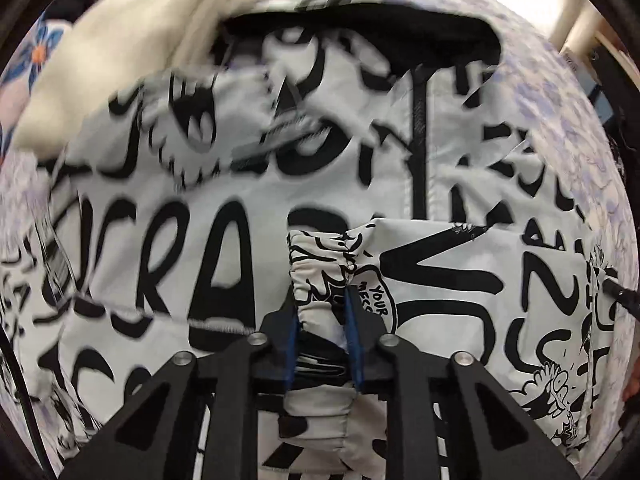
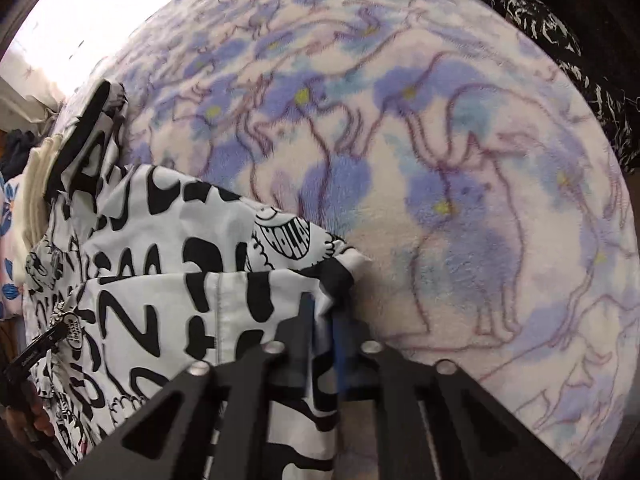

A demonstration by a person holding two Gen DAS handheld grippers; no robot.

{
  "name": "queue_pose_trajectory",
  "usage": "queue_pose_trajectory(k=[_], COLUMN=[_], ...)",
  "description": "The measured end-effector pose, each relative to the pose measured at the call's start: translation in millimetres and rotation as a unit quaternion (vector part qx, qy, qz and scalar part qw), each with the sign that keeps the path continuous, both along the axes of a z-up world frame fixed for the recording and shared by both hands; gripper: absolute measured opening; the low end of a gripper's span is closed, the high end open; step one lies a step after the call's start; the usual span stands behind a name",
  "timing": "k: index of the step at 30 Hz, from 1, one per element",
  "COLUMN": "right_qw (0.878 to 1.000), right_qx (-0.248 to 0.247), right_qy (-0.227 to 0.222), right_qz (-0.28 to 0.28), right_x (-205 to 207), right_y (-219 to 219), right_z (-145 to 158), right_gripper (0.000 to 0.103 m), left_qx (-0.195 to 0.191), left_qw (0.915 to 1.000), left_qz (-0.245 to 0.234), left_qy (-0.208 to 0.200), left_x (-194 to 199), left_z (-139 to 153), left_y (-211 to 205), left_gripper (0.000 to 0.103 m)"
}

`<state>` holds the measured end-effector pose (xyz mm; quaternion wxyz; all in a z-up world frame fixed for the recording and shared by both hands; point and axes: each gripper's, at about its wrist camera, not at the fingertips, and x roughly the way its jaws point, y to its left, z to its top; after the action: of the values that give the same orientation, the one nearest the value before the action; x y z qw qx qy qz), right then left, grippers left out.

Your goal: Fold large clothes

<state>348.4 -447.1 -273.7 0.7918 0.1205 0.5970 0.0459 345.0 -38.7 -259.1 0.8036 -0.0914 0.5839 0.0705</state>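
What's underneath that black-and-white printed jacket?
The jacket lies on a fleecy blanket printed with purple-blue flowers, which shows all around it. A cream cloth lies at its far edge. Whatever is directly beneath the jacket is covered.

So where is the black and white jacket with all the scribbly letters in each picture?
Left wrist view: the jacket fills most of the picture, with a bunched cuff between the left gripper fingers.
Right wrist view: the jacket lies at the lower left, its edge pinched in the right gripper.
Shared landmark: the purple flowered blanket under the jacket, seen along the right edge in the left wrist view.
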Motion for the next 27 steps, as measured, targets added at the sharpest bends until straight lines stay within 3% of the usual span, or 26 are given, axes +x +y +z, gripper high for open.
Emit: queue_pose_trajectory(k=[2,4,8,11,12,13,21,23,25,26,27], right_qw=[1.0,0.999,0.999,0.998,0.998,0.998,0.989,0.989,0.99,0.99,0.991], right_qx=[-0.01,-0.03,0.007,0.052,0.058,0.061,0.024,0.02,0.007,0.002,0.012], right_qy=[-0.021,-0.011,0.024,0.021,0.023,0.027,0.087,0.097,0.101,0.102,0.102], right_qz=[-0.004,0.0,-0.022,-0.006,0.003,0.017,0.117,0.114,0.102,0.094,0.09], right_x=[-7.8,-10.6,-15.1,-40.8,-51.1,-65.6,-172.2,-185.7,-187.4,-186.4,-185.0], right_y=[-5.0,-5.1,-15.2,-19.9,-19.4,-19.2,6.4,12.1,16.1,16.5,16.2], right_z=[2.8,-6.3,-0.6,16.6,21.0,25.0,17.9,9.7,1.8,-0.7,-0.4], right_gripper=[0.005,0.007,0.017,0.039,0.045,0.047,0.047,0.047,0.045,0.04,0.022], left_qx=[0.009,0.017,0.008,-0.029,-0.041,-0.049,-0.055,-0.068,-0.094,-0.1,-0.1], left_qw=[0.9998,0.9998,0.9991,0.9981,0.9975,0.997,0.9965,0.995,0.9919,0.9907,0.9905], left_qz=[0.005,0.011,0.029,0.048,0.052,0.055,0.035,0.045,0.058,0.063,0.067], left_qy=[-0.015,0.004,0.029,0.025,0.026,0.024,0.053,0.057,0.063,0.066,0.066], left_x=[2.9,7.5,3.8,-12.4,-19.2,-25.4,-82.9,-98.0,-107.1,-106.6,-107.5], left_z=[2.3,-9.4,-19.9,-9.4,-6.3,-3.4,-12.1,-16.4,-23.8,-28.1,-28.4], left_y=[-0.8,-1.3,3.4,24.0,30.5,35.6,36.2,31.9,32.5,32.2,31.5], left_gripper=[0.016,0.016,0.021,0.042,0.061,0.069,0.069,0.059,0.028,0.024,0.02])
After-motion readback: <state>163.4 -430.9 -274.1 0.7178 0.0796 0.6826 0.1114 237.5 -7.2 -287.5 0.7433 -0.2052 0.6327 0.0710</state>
